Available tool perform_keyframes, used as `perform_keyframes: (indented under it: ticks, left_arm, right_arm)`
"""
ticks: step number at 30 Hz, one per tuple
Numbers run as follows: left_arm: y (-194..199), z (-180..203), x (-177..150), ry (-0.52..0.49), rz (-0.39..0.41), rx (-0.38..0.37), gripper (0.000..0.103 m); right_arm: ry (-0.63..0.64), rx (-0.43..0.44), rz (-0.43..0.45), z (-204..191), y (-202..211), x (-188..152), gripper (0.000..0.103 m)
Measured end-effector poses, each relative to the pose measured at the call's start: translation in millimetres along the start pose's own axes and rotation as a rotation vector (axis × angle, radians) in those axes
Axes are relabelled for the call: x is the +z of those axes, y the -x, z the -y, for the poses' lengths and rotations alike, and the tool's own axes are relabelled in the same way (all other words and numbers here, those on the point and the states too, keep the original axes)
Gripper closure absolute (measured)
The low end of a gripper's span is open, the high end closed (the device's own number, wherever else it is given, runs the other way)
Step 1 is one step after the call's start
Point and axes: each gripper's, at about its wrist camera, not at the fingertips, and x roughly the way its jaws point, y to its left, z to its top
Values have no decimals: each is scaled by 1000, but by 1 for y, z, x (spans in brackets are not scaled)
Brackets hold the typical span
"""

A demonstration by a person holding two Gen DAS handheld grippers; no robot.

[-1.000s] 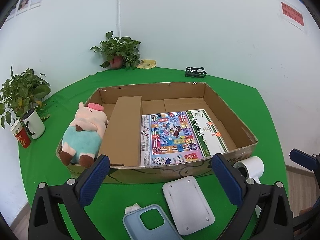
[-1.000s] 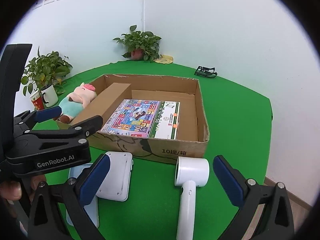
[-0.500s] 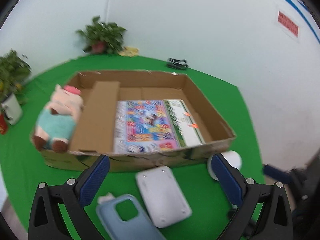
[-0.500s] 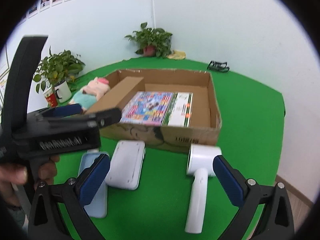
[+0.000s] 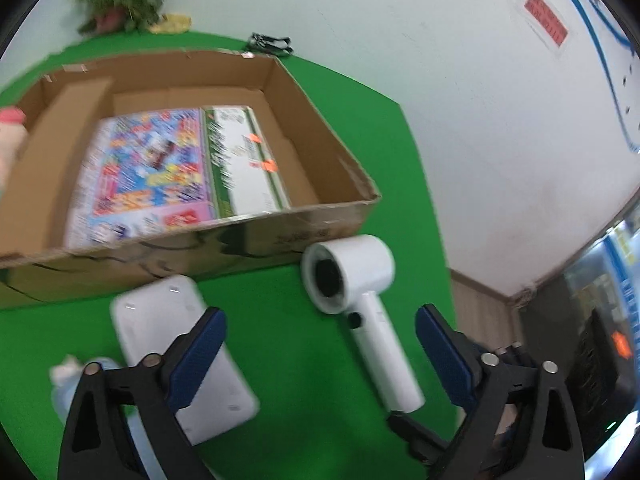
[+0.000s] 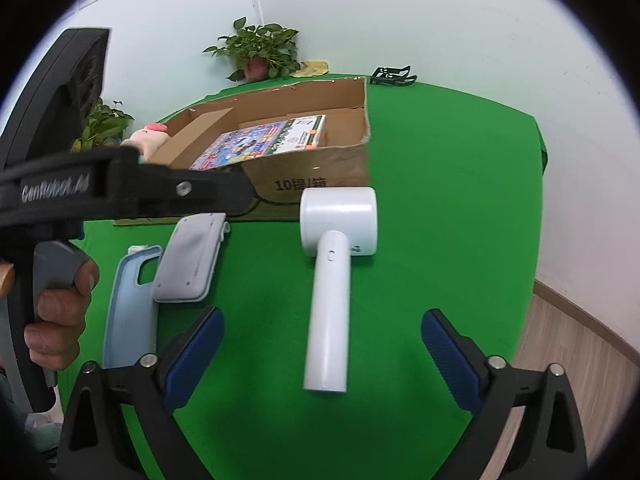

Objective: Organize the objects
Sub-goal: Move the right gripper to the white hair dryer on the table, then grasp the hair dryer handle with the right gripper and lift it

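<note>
Both tools have tipped downward since the earlier frames, so the loose items on the table now fill each view and the far wall has slid upward. The white hair dryer (image 6: 336, 280) lies flat on the green table (image 6: 460, 200), head just beside the front wall of the cardboard box (image 6: 320, 172), handle toward the right tool (image 6: 320, 360). Left of it lie a white flat case (image 6: 190, 258) and a pale blue phone case (image 6: 128, 304). Inside the box sit a colourful board (image 5: 148, 168) and a cardboard divider; a plush pig (image 6: 148, 138) rests at its far left end. Judged from this layout, three items remain outside the box. The right tool's jaws are closing, wide apart, either side of the dryer handle without touching it. The left tool (image 5: 320, 360) is likewise closing, unclenched and empty, between the white case and the dryer.
</note>
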Motion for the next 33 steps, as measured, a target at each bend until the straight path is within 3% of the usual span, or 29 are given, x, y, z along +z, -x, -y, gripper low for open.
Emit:
perform_keyframes:
  ticks: [3, 5, 7, 9, 18, 25, 31, 33]
  left_arm:
    - [-18, -3, -1, 64, -42, -11, 31]
    - [-28, 1, -4, 58, -66, 15, 38]
    - [-36, 6, -8, 41, -90, 43, 53]
    - [-46, 11, -11, 34, -130, 23, 59]
    - [-67, 19, -10, 55, -193, -27, 59]
    - [-81, 19, -18, 80, -271, -70, 59]
    - [-83, 17, -15, 79, -267, -73, 60]
    - [-82, 17, -14, 70, -264, -56, 66]
  right_arm:
    - [3, 7, -16, 1, -4, -2, 31]
    - [19, 12, -23, 0, -8, -2, 40]
    - [28, 21, -26, -1, -11, -3, 49]
    - [26, 24, -40, 0, -16, -3, 58]
    - [4, 22, -55, 3, -22, -9, 77]
    - [10, 10, -35, -5, -17, -16, 78]
    - [48, -13, -26, -21, -15, -20, 78]
    - [45, -23, -28, -23, -14, -20, 78]
